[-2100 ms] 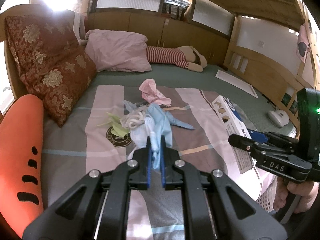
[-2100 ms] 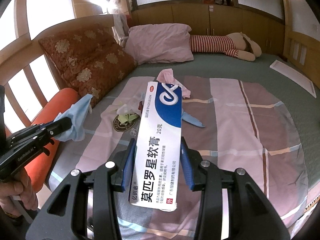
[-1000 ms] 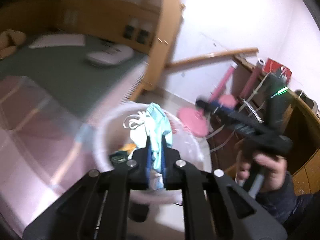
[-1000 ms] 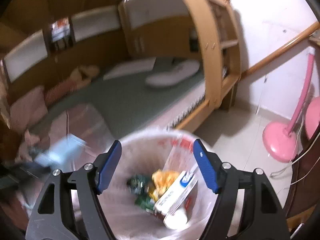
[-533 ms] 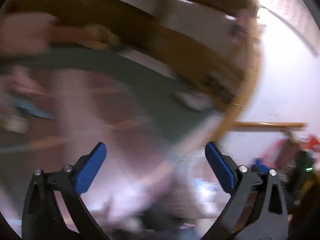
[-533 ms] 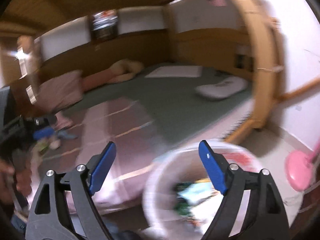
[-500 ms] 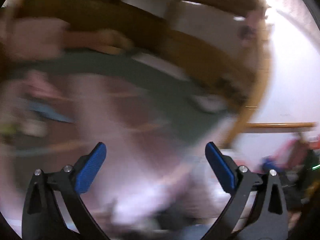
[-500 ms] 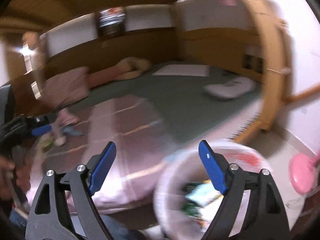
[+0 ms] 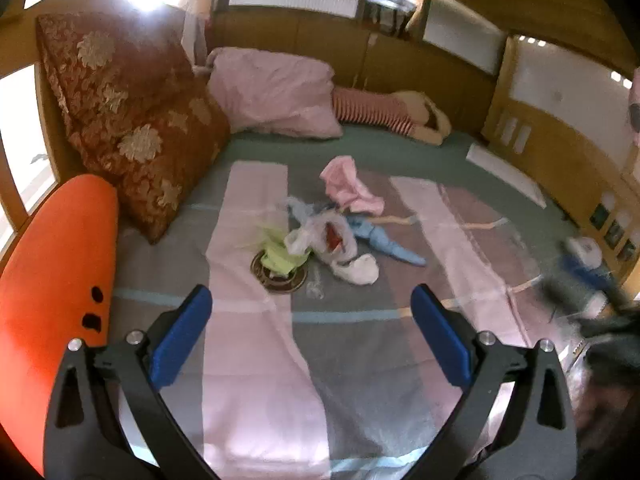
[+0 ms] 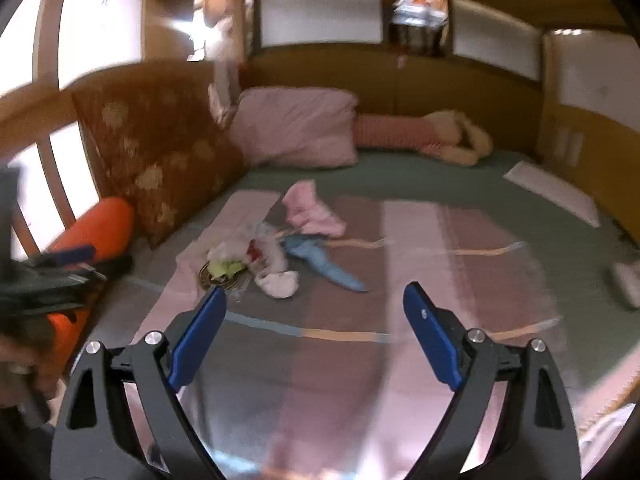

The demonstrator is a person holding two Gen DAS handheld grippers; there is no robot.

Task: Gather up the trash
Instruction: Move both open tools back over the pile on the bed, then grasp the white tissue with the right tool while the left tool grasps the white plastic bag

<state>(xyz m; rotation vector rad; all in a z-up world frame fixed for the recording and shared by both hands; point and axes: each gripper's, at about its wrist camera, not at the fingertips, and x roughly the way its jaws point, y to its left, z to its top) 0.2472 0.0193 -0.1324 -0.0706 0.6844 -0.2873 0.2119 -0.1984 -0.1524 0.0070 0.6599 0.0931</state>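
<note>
Reaching Back to the Bed for More Trash

Both tongs are wide apart and hold nothing. The left tongs (image 9: 308, 336) and the right tongs (image 10: 316, 334) both point at the bed (image 9: 256, 380), so the step now looks like going for the next bits of trash

The trash sits in a little pile in the middle of the bed, well ahead of both tongs. A crumpled clear plastic bag (image 9: 326, 236) with something red inside is in the middle. A yellow-green scrap (image 9: 282, 260) lies just beside it on the left, on top of a round badge on the blanket. A white wad (image 9: 360, 270) touches the bag at the front. A blue piece (image 9: 384, 240) stretches out to the right, and a pink crumpled piece (image 9: 348, 190) lies just behind the pile. In the right view the same pile shows up, but it is blurry

Next, I think each of the tongs should go forward and down to the pile and pick one piece. The white wad and the yellow-green scrap are nearest. The bag is soft and floppy, so the tongs should pinch a fold of it, not the blanket under it
</note>
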